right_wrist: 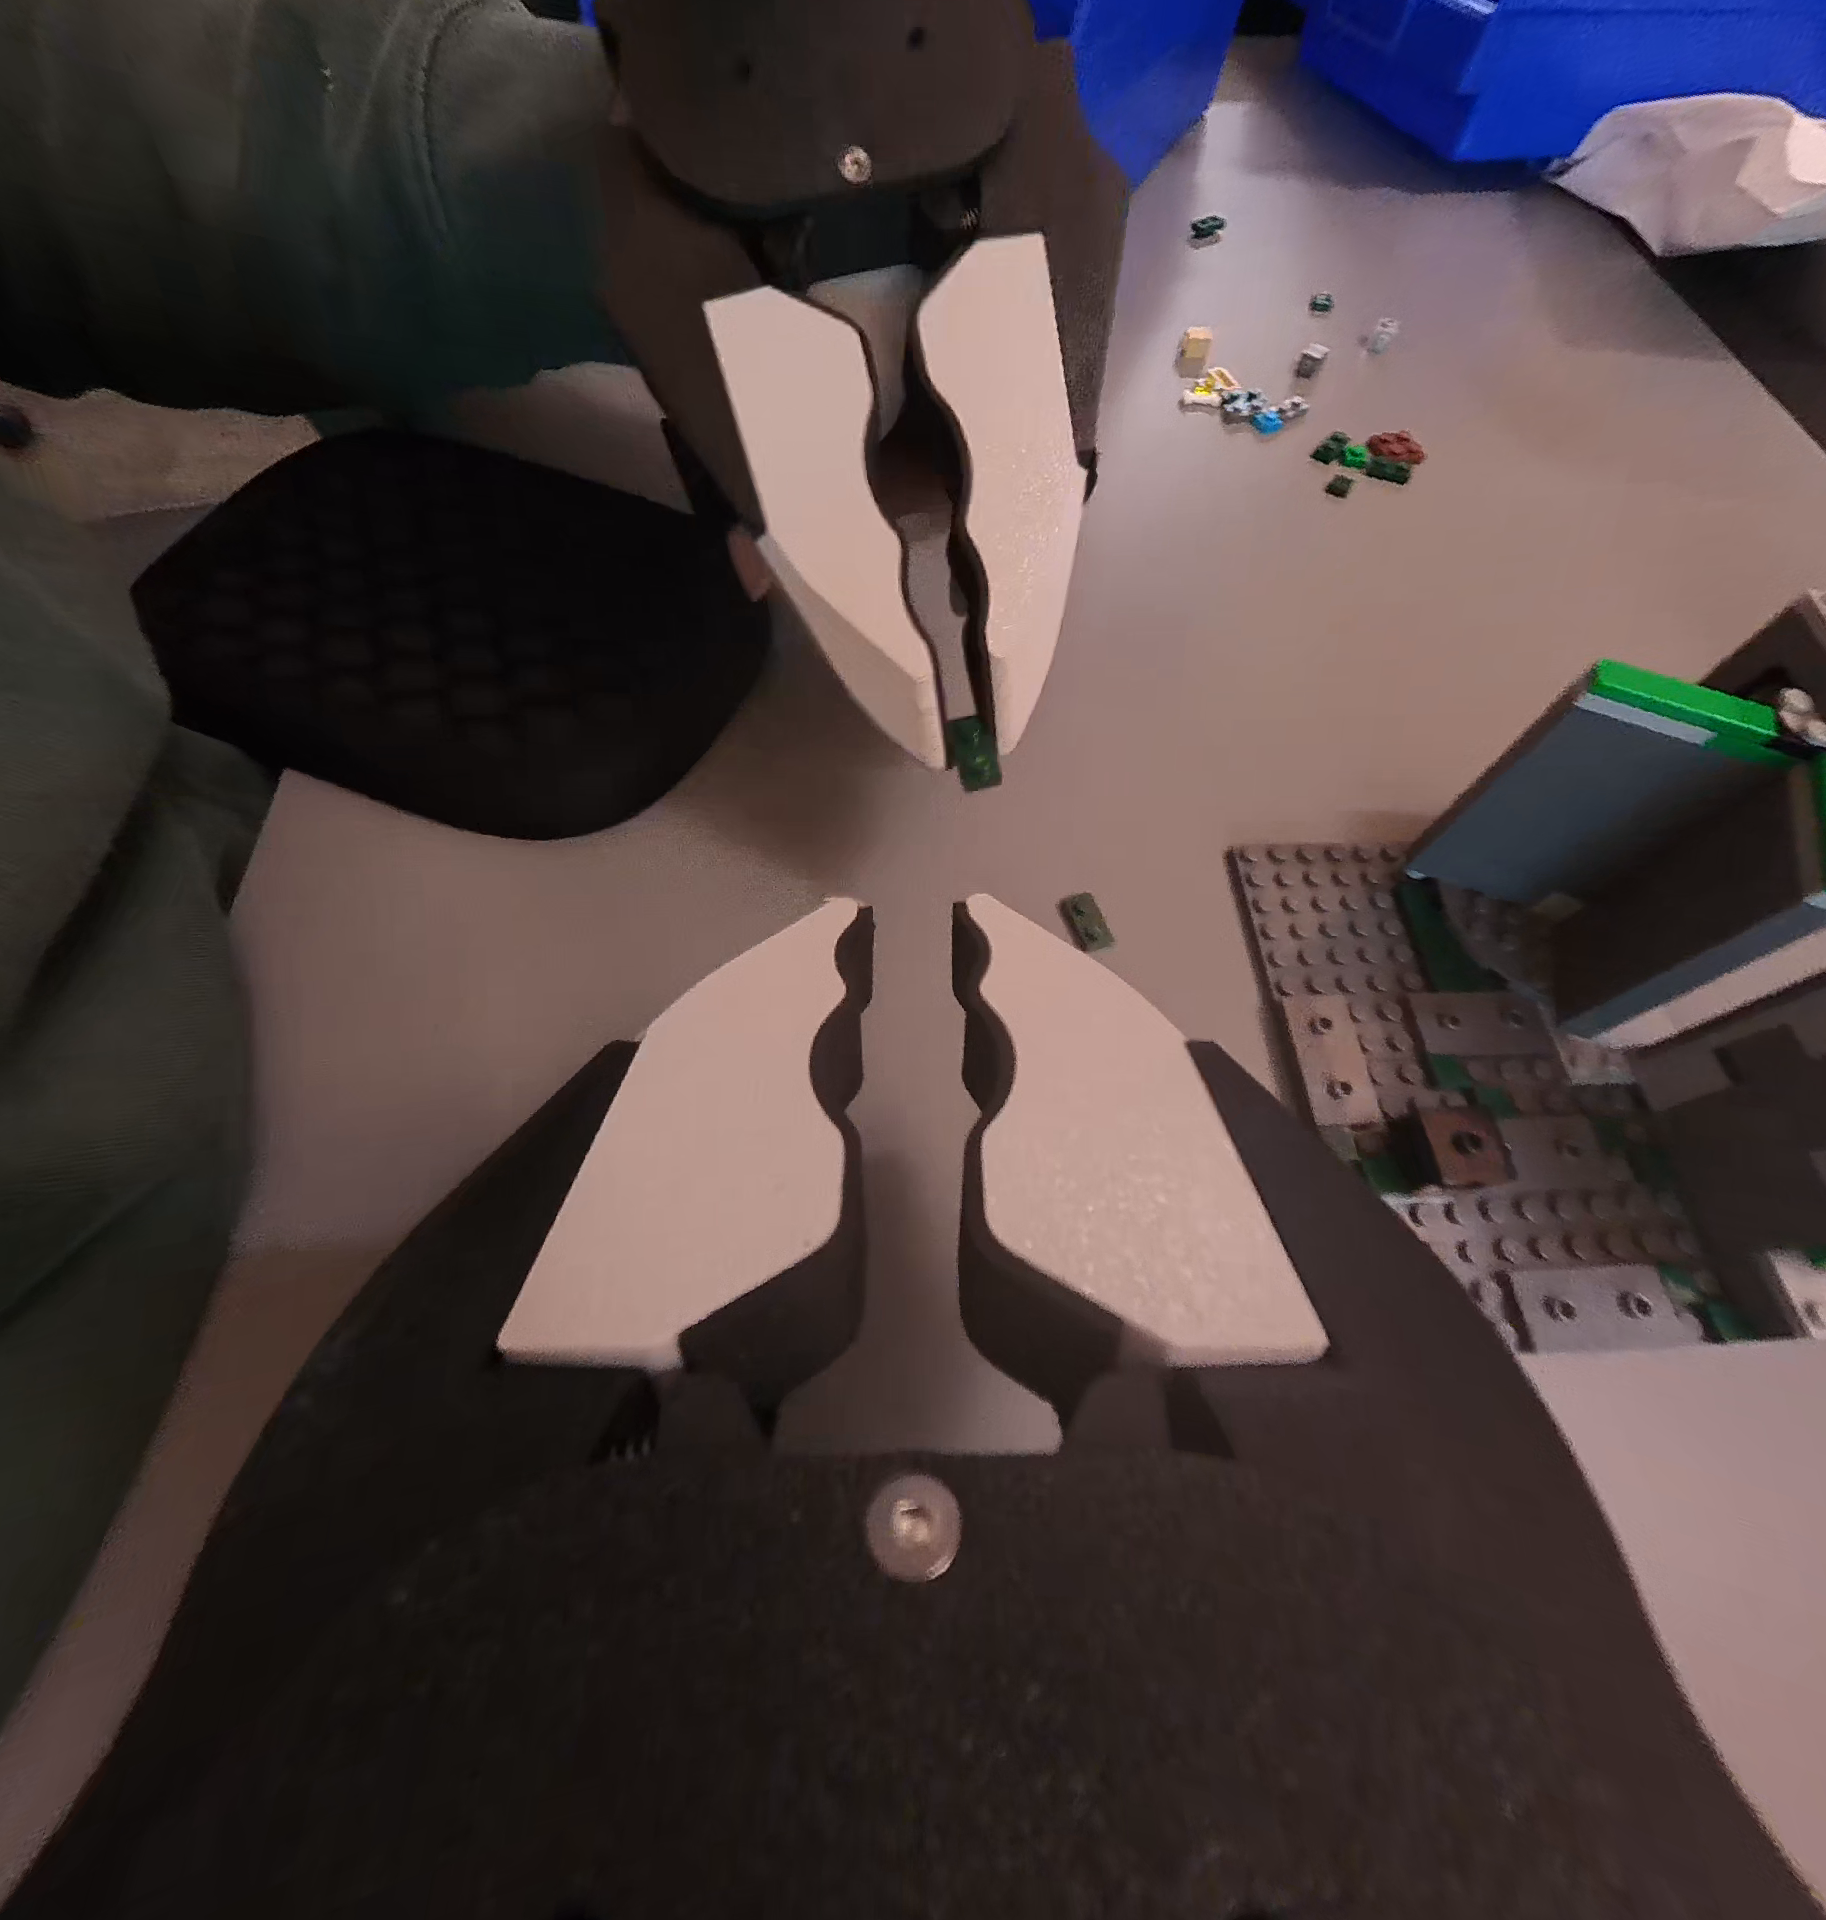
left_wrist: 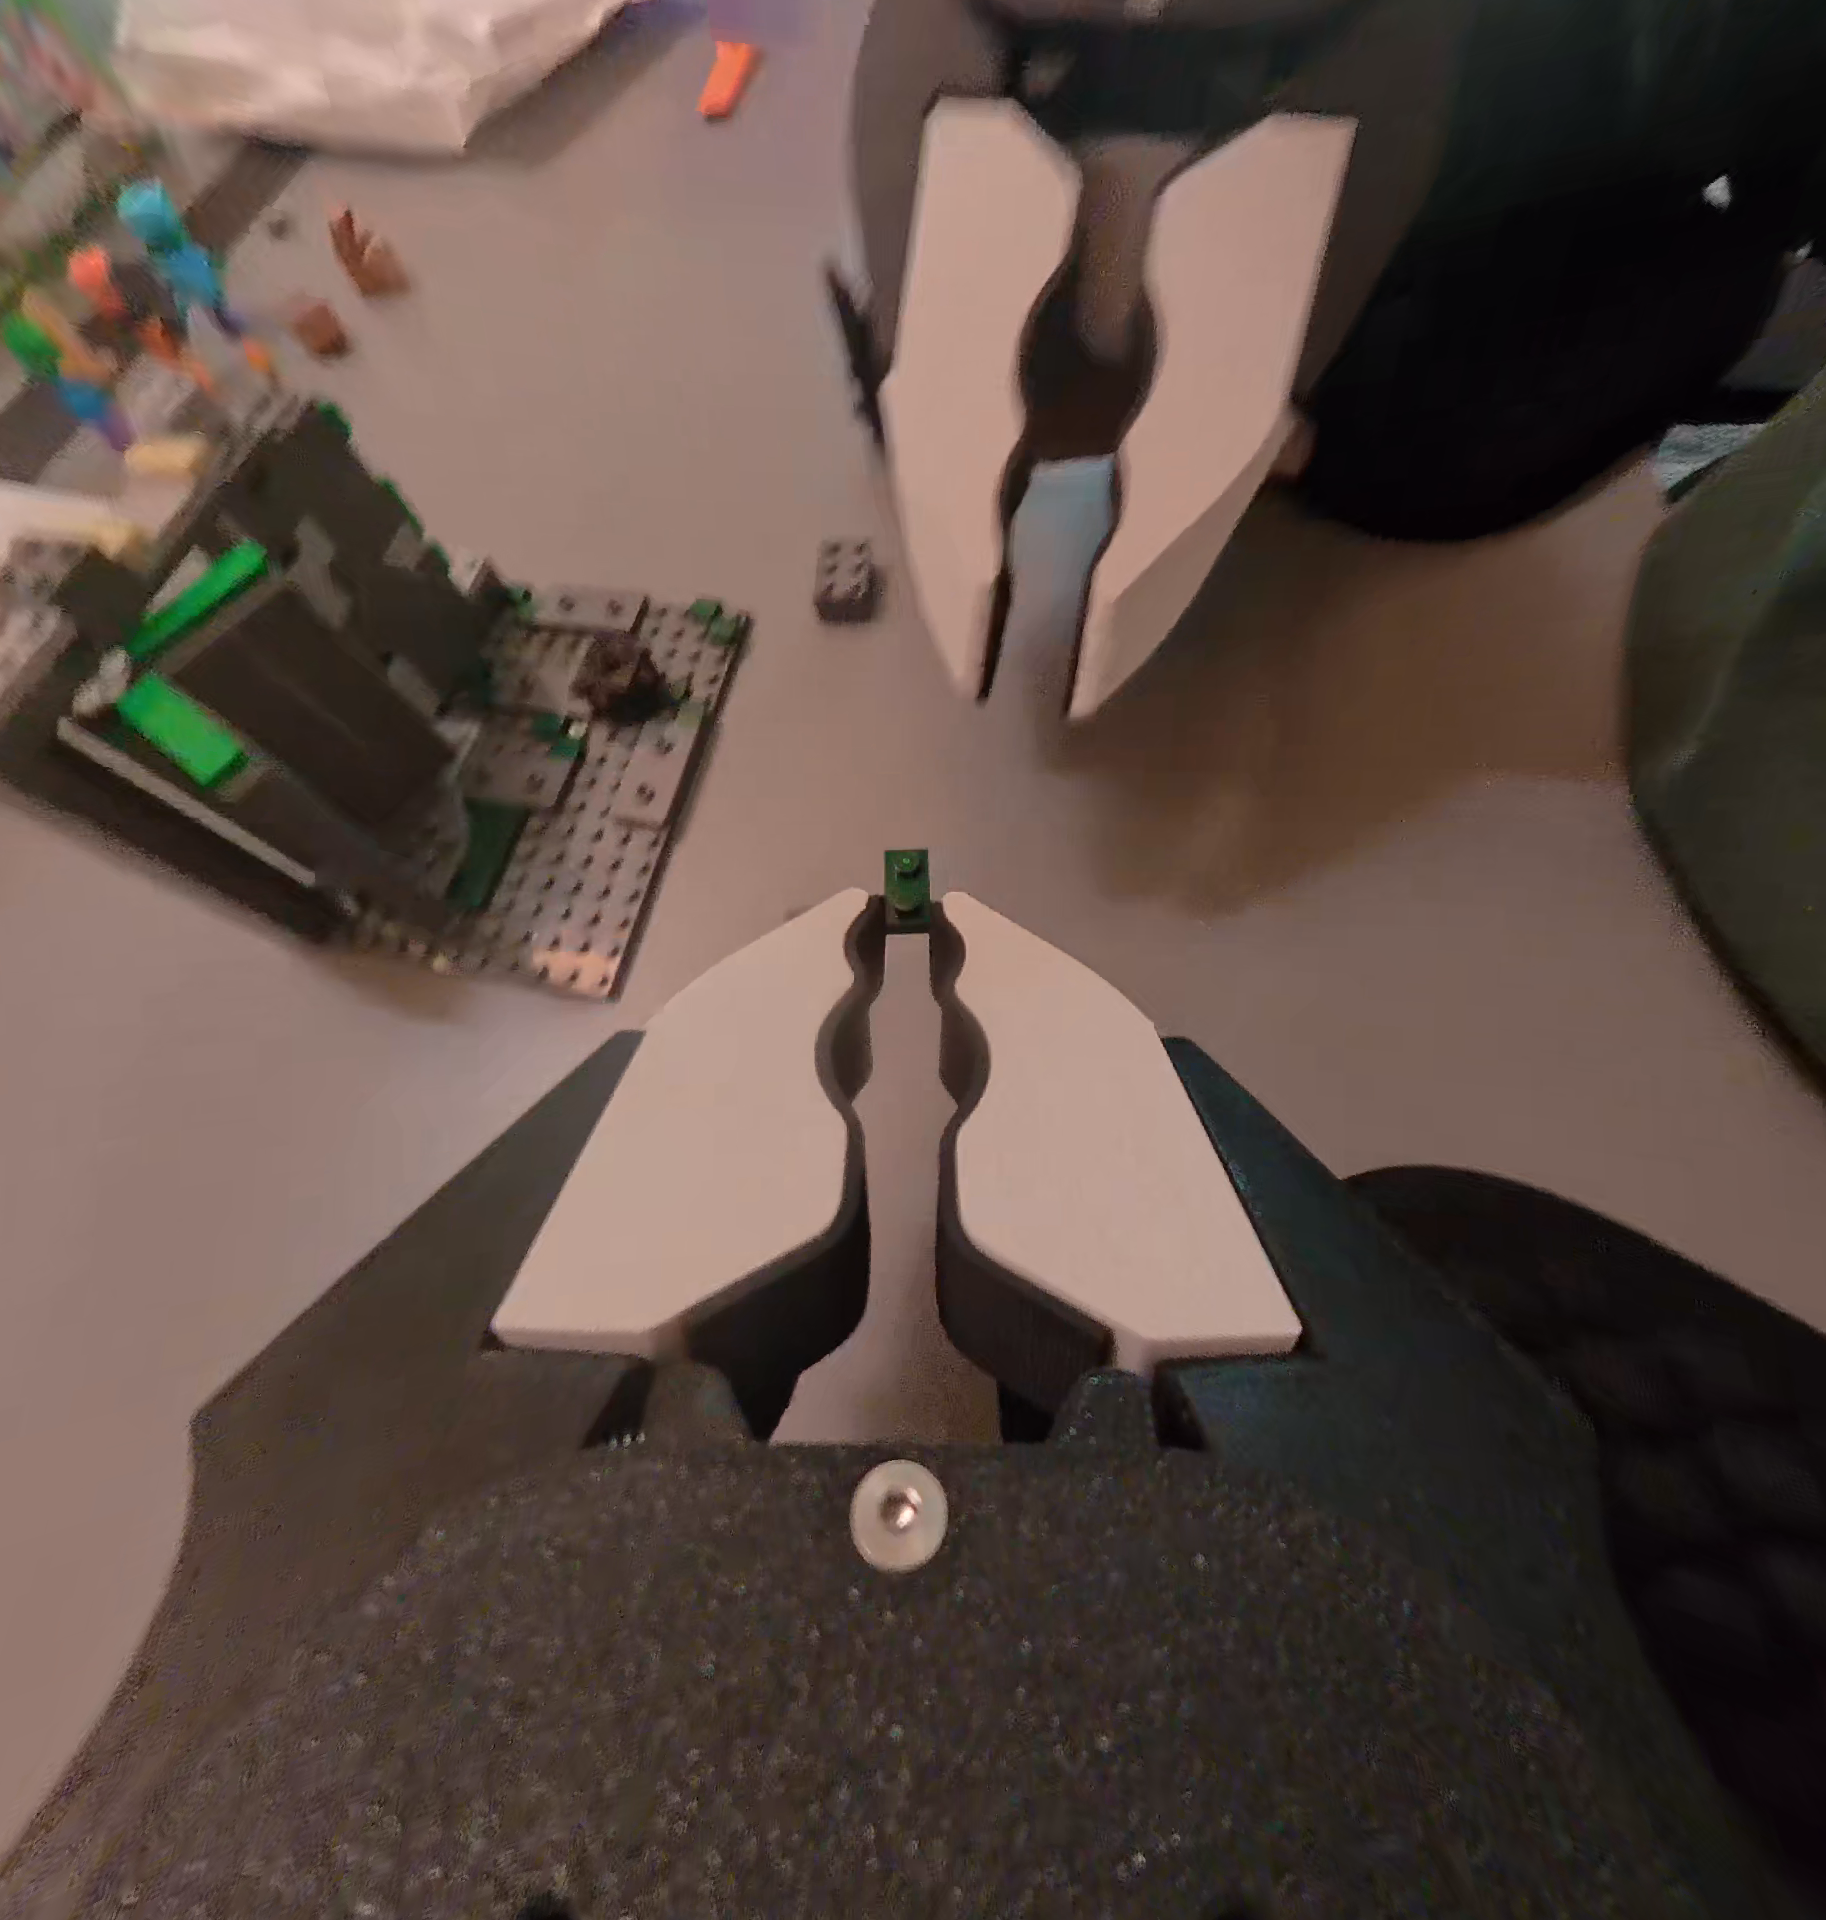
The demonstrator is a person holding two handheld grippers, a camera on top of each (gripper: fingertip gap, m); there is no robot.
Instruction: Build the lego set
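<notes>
My left gripper [left_wrist: 904, 909] is shut on a small green plate [left_wrist: 906, 871] that sticks out past its tips, above the grey table. It also shows in the right wrist view [right_wrist: 969, 750], with the green plate [right_wrist: 977, 771] at its tips. My right gripper [right_wrist: 911, 909] faces it tip to tip, a little apart, its jaws slightly open and empty; it also shows in the left wrist view [left_wrist: 1028, 698]. A second small dark green plate [right_wrist: 1088, 923] lies on the table beside the right fingertips. The partly built grey and green set on its studded baseplate [left_wrist: 618, 883] [right_wrist: 1304, 914] stands off to the side.
A dark grey brick [left_wrist: 847, 584] lies near the right gripper. Minifigures [left_wrist: 130, 301], brown pieces [left_wrist: 369, 260] and an orange piece [left_wrist: 727, 78] lie beyond the build. Several loose small pieces [right_wrist: 1293, 416], blue bins [right_wrist: 1511, 73] and a white paper bag [left_wrist: 369, 62] are farther off. A person's dark sleeve [right_wrist: 109, 935] is on the left. Spacing between my two grippers at the tips: around 5 cm. The dark grey brick [left_wrist: 847, 584] sits 11 cm or so from the ends of my right fingers.
</notes>
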